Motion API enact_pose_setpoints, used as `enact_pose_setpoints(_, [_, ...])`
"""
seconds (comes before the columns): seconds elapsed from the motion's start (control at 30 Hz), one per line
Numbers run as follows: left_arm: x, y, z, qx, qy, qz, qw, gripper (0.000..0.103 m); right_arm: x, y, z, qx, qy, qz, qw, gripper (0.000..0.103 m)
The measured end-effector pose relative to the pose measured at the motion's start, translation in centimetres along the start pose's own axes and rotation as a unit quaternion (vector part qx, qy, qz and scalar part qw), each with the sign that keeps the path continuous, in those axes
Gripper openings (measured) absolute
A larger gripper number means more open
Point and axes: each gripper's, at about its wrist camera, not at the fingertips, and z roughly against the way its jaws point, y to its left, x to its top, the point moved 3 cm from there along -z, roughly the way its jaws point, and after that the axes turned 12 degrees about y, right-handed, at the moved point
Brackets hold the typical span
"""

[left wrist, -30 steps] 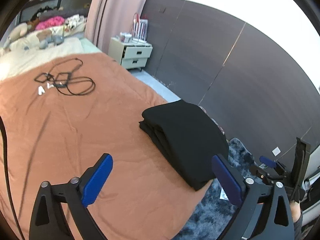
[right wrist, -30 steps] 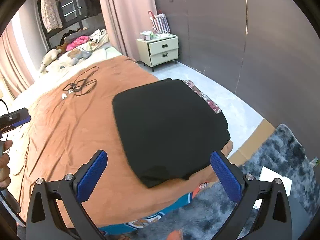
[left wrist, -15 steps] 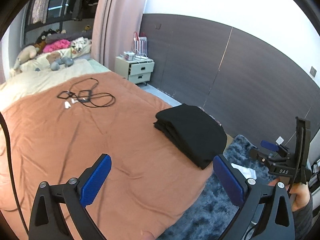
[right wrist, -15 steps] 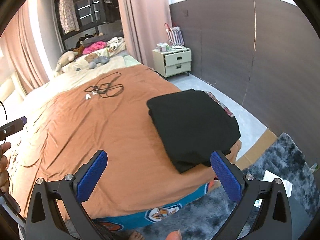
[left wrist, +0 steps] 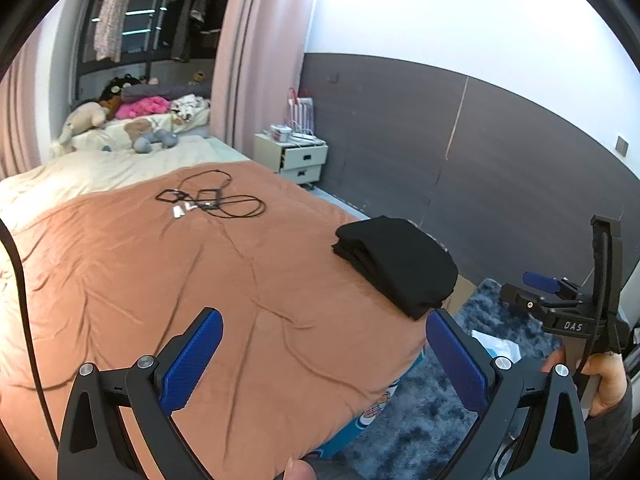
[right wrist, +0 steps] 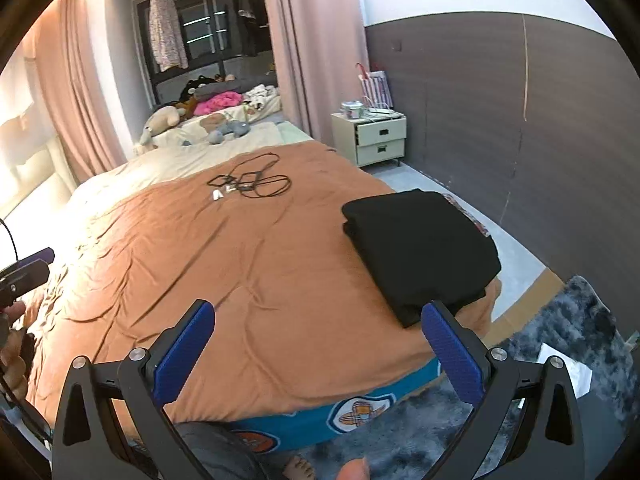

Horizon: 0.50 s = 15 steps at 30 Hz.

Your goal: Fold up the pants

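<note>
The black pants (left wrist: 396, 264) (right wrist: 418, 248) lie folded into a thick rectangle at the right corner of the bed, on the orange-brown cover (left wrist: 192, 280) (right wrist: 224, 272). My left gripper (left wrist: 324, 340) is open, held well back from the bed's near edge, with nothing between its blue pads. My right gripper (right wrist: 320, 336) is also open and empty, raised over the foot of the bed, with the pants just beyond its right finger (right wrist: 448, 340). In the left wrist view the right gripper (left wrist: 560, 304) shows at the far right, held in a hand.
A tangle of black cable (left wrist: 208, 200) (right wrist: 252, 182) with small white pieces lies mid-bed. Plush toys (right wrist: 192, 120) sit at the head. A cream nightstand (left wrist: 296, 158) (right wrist: 374, 138) stands by the dark wall. A grey-blue shaggy rug (right wrist: 560, 344) with white paper covers the floor.
Both grippers have pulled back and up from the folded pants, which now look smaller and farther off. The pants stay put on the bed corner.
</note>
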Motion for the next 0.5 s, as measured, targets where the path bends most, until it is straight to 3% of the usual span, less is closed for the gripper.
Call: enact_pose_setpoints(0.5, [-7.2,1.9,5.4,0.043,-0.03,0.029,0.9982,0.103,-4.9,3.1,1.7,0.028,-0.023,0.027,0.999,0.103])
